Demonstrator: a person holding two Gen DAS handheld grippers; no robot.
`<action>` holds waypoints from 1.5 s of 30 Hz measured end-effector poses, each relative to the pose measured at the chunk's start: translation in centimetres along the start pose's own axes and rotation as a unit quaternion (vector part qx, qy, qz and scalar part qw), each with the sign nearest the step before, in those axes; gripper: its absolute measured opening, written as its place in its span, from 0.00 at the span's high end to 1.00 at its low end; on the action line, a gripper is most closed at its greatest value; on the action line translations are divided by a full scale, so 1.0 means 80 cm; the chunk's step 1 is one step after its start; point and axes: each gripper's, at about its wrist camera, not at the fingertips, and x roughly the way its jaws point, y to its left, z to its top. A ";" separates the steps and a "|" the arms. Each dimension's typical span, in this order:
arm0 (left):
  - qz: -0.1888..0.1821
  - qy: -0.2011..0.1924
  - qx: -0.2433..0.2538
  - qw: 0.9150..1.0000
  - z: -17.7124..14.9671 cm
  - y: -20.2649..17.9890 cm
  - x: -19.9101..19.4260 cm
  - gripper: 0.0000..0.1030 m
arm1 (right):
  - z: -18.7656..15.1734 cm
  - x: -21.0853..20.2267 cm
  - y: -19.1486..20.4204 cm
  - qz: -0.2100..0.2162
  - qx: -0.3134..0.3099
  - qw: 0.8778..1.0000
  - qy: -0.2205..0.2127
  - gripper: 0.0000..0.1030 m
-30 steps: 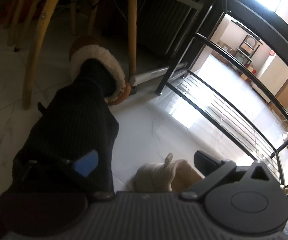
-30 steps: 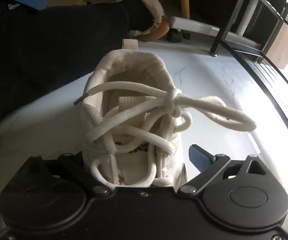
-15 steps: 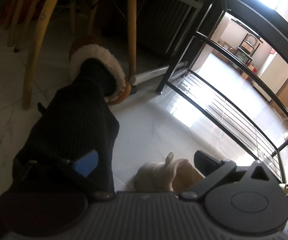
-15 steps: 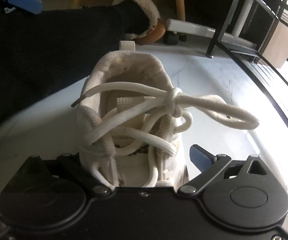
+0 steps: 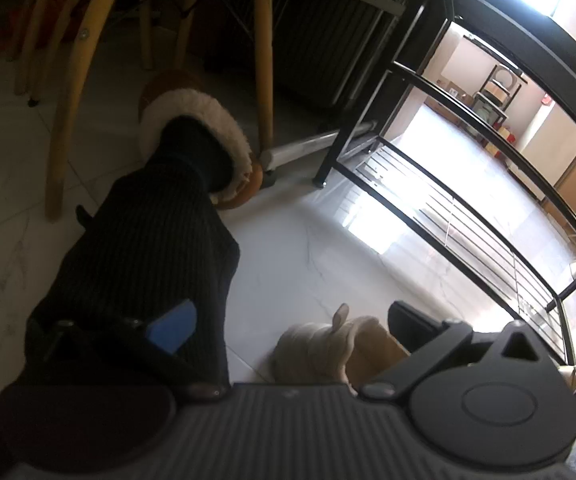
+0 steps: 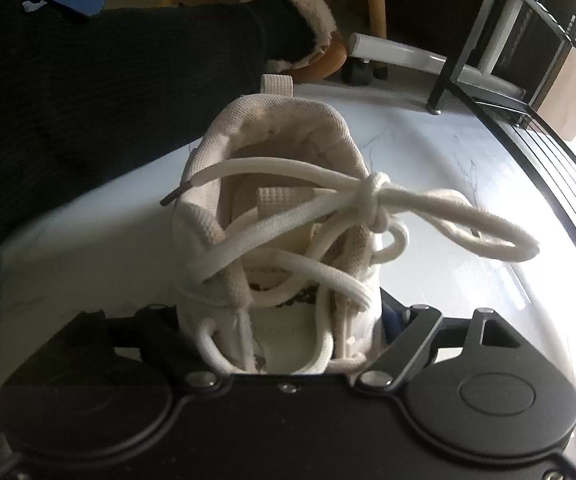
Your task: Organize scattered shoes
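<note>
Right wrist | my right gripper jaws, just closing, pinch white sneaker | left gripper jaws spread

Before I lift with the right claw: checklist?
1. Right claw gripping white sneaker: ok; jaws have just been closing and now press on the sides of its front.
2. Lace loop tucked: not ok; it hangs loose to one side.
3. Left claw free: ok; open, gripping nothing.
4. Dark trouser leg clear of the sneaker: cannot tell.
5. Black rack in view: ok.
</note>
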 end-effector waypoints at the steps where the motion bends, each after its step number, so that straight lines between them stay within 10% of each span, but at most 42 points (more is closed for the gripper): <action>1: 0.000 0.000 0.000 1.000 0.000 0.000 0.000 0.01 | 0.000 0.000 0.000 -0.003 0.005 1.000 0.002 0.22; 17: -0.002 0.001 -0.001 1.000 0.000 0.001 0.000 0.01 | 0.004 -0.006 -0.029 -0.091 0.189 0.977 0.039 0.28; 36: -0.003 -0.002 -0.002 1.000 0.001 0.001 0.002 0.00 | -0.057 -0.021 -0.182 -0.302 0.507 0.801 0.103 0.30; 40: -0.004 -0.002 0.001 1.000 0.001 -0.002 0.003 0.01 | -0.061 -0.017 -0.187 -0.322 0.516 0.786 0.107 0.30; 45: -0.009 -0.004 0.005 1.000 0.000 -0.004 0.003 0.00 | -0.051 -0.007 -0.173 -0.338 0.488 0.796 0.118 0.30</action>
